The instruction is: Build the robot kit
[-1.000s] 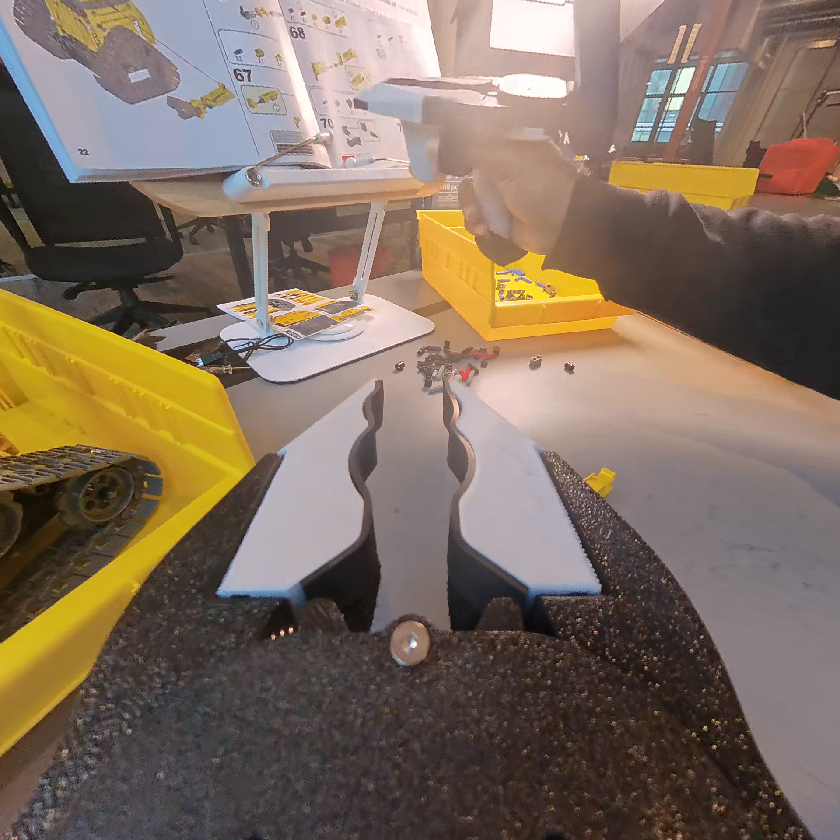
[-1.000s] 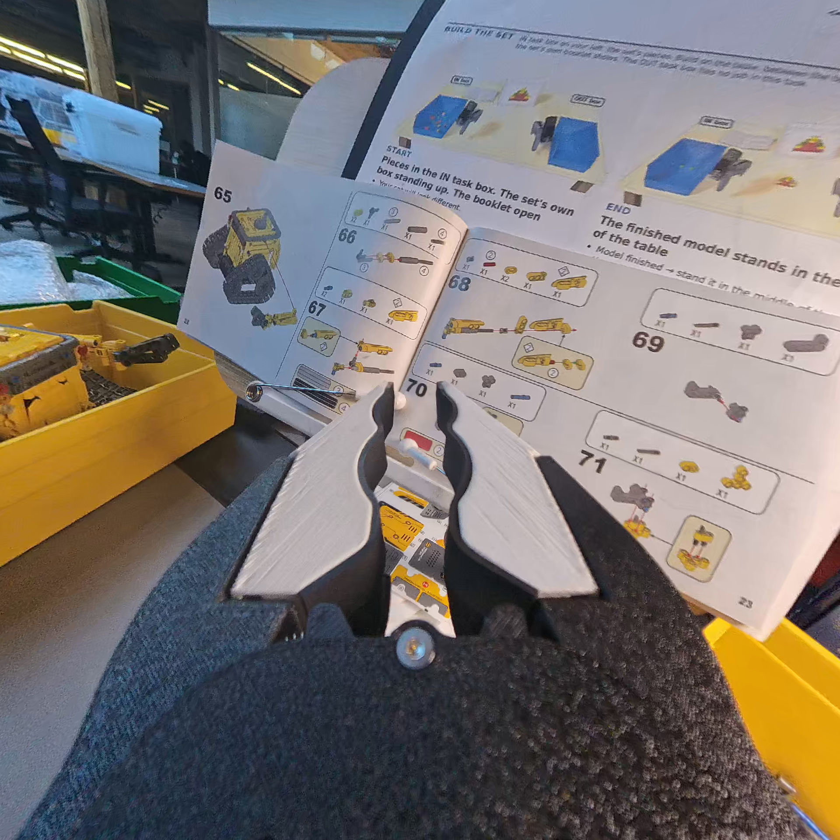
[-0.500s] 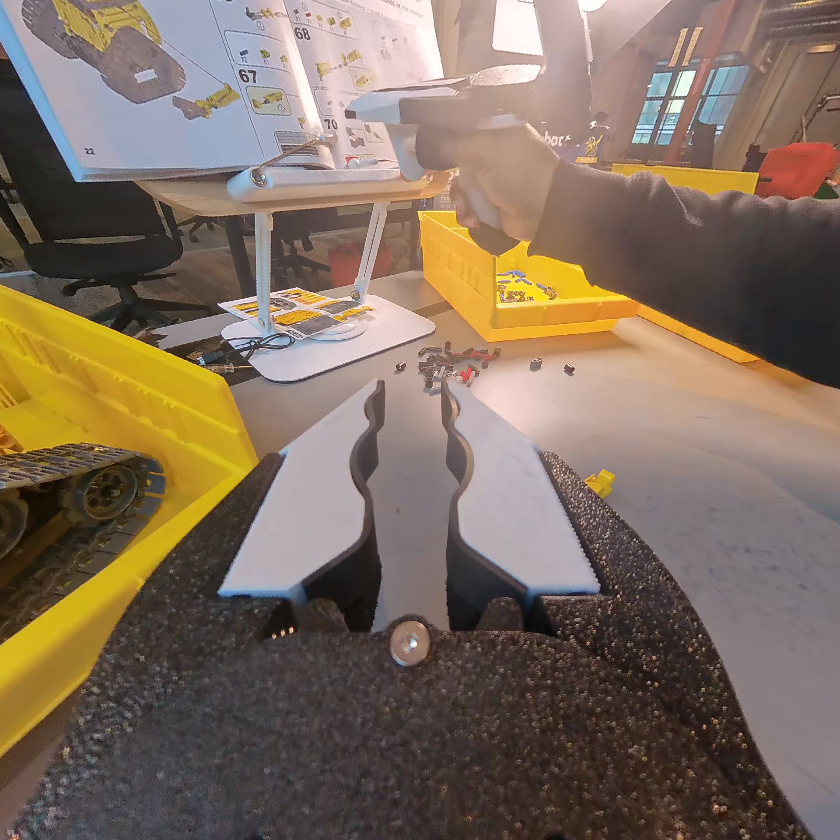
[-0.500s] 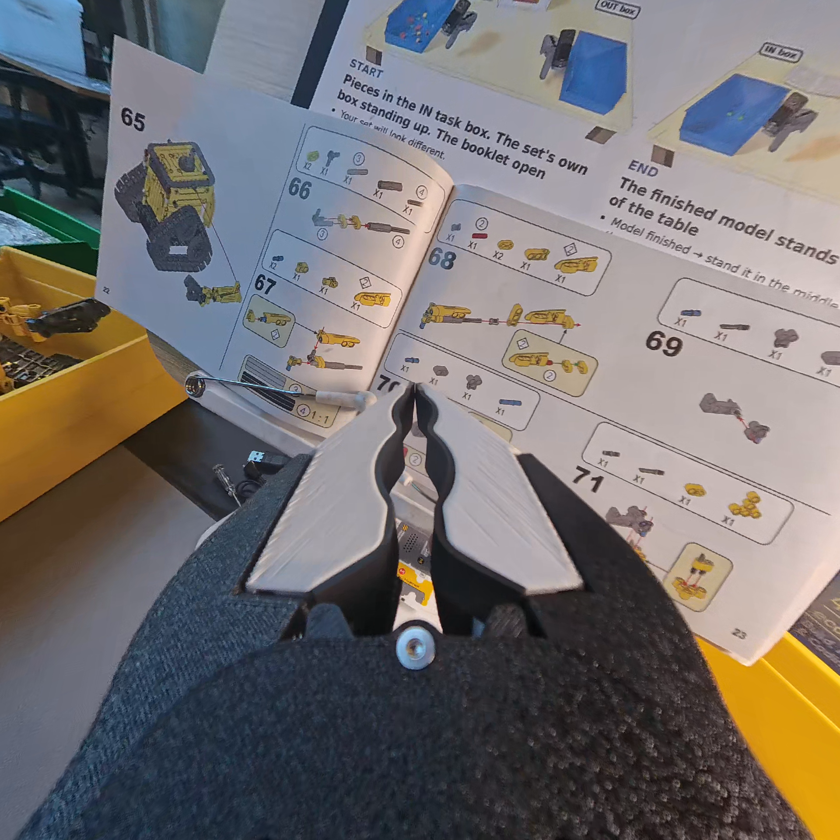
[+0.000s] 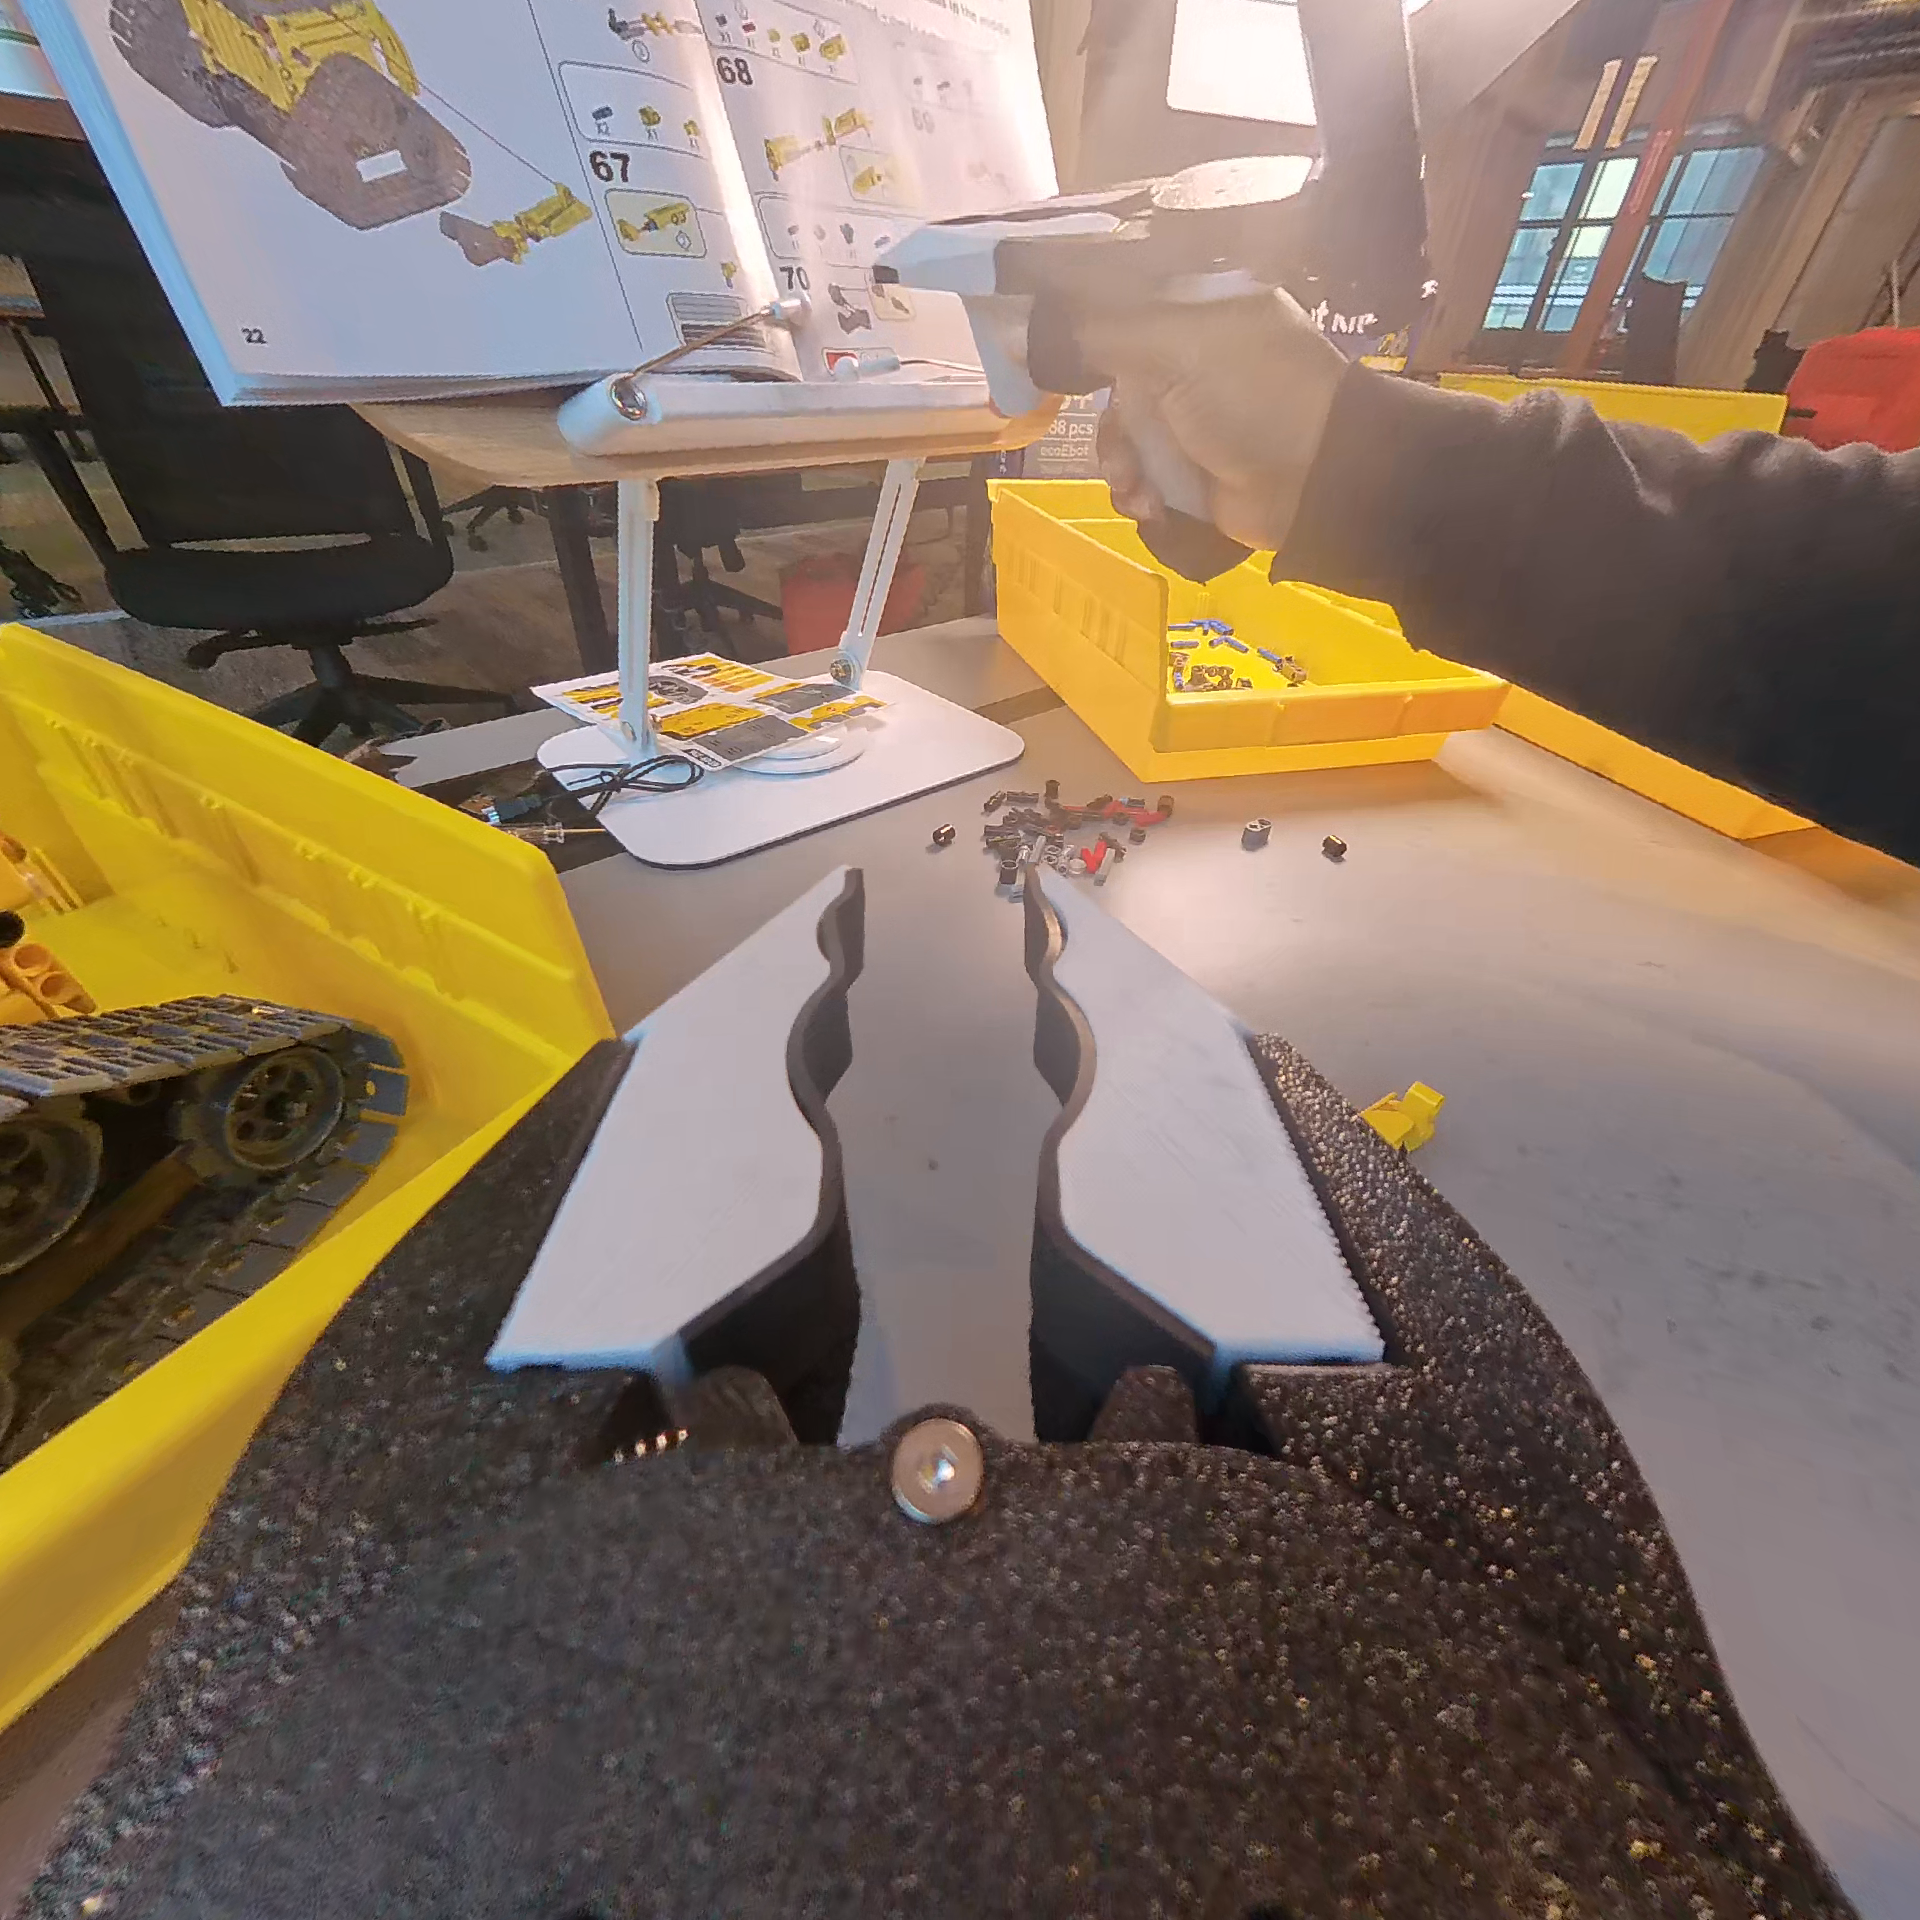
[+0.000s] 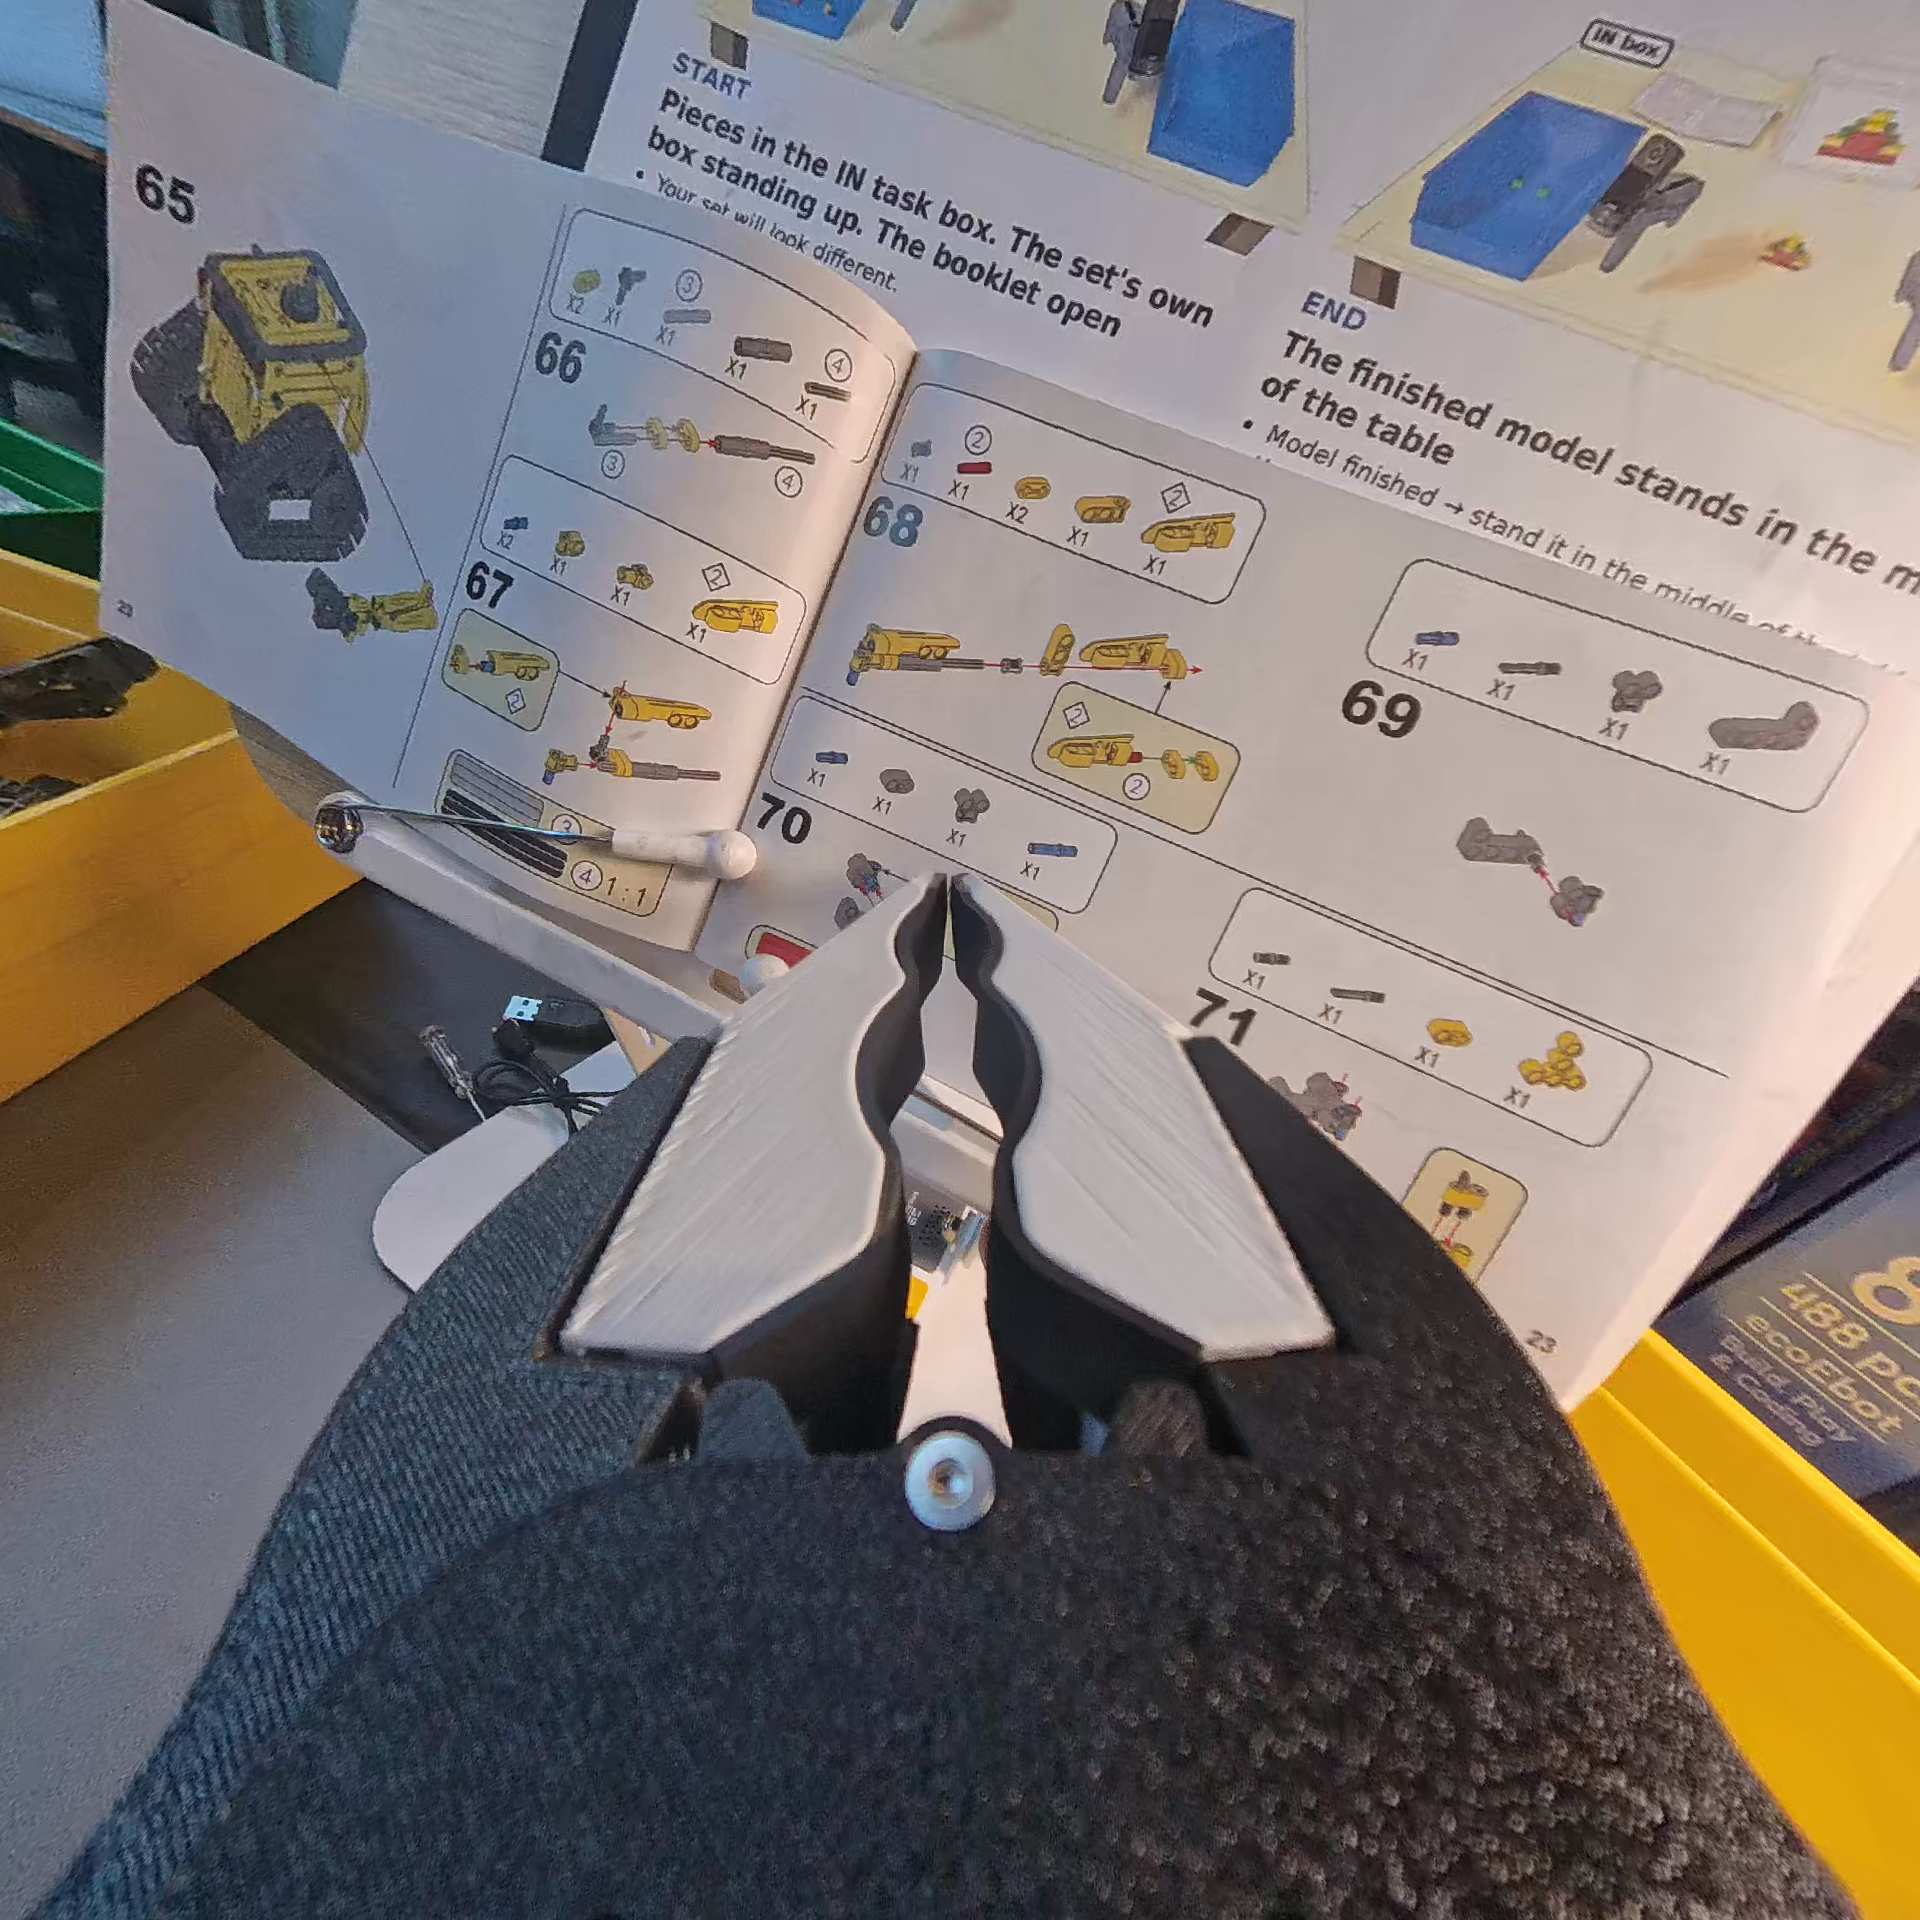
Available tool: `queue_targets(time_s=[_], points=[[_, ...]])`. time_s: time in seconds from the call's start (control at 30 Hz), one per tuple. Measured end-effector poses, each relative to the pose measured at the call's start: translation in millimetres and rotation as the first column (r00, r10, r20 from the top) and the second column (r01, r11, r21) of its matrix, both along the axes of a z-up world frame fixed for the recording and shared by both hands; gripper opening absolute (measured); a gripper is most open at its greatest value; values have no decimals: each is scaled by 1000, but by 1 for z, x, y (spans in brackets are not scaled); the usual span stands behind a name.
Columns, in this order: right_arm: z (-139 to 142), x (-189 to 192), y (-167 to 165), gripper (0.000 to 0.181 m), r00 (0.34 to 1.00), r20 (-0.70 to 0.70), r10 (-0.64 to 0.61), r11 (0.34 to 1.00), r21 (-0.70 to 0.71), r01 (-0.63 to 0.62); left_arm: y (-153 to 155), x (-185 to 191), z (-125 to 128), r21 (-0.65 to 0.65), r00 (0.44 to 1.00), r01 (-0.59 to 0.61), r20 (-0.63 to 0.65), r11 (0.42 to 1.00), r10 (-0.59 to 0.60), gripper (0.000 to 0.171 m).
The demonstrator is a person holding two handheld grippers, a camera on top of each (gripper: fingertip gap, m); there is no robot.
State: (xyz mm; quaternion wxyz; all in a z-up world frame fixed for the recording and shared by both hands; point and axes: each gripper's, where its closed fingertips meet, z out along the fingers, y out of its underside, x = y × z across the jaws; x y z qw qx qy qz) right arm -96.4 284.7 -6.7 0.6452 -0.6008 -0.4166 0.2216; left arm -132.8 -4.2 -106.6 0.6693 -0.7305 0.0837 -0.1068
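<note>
My left gripper (image 5: 942, 883) is open and empty, low over the grey table, and points at a pile of small dark and red pieces (image 5: 1070, 826). My right gripper (image 6: 948, 883) is shut, with its tips right at the lower part of the right page of an open instruction booklet (image 6: 1039, 623). I cannot tell if the tips pinch the paper. The booklet (image 5: 416, 208) rests on a white stand (image 5: 790, 410). In the left wrist view a hand in a dark sleeve holds the right gripper (image 5: 894, 272) up at the booklet. A wire page holder (image 6: 540, 831) presses on the left page.
A yellow bin (image 5: 312, 883) at the left holds a tracked model (image 5: 187, 1101). A yellow tray (image 5: 1299, 717) with small pieces sits behind the pile. A single yellow piece (image 5: 1405, 1114) lies on the table. A printed sheet (image 6: 1455, 260) stands behind the booklet. A cable (image 6: 540, 1013) lies by the stand's base.
My right gripper has closed its jaws and moved in closer to the booklet's right page. My left gripper has stayed open and still.
</note>
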Motion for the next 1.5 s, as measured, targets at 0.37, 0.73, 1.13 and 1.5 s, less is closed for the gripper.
queue_targets(time_s=[0.37,0.73,1.13,1.5], points=[[2,1,-1,3,1000,2,10,1000,27,-10,0,1,2,23,1000,0,-11,1000,0,26],[3,11,5,8,1000,11,-10,1000,25,10,1,5,0,13,1000,9,-27,1000,-8,28],[77,116,37,17,998,53,-29,998,59,26,1,6,-1,2,1000,16,-15,1000,-16,30],[-82,216,74,17,811,576,102,869,-448,209,1,11,-4,-17,1000,27,13,1000,-27,30]])
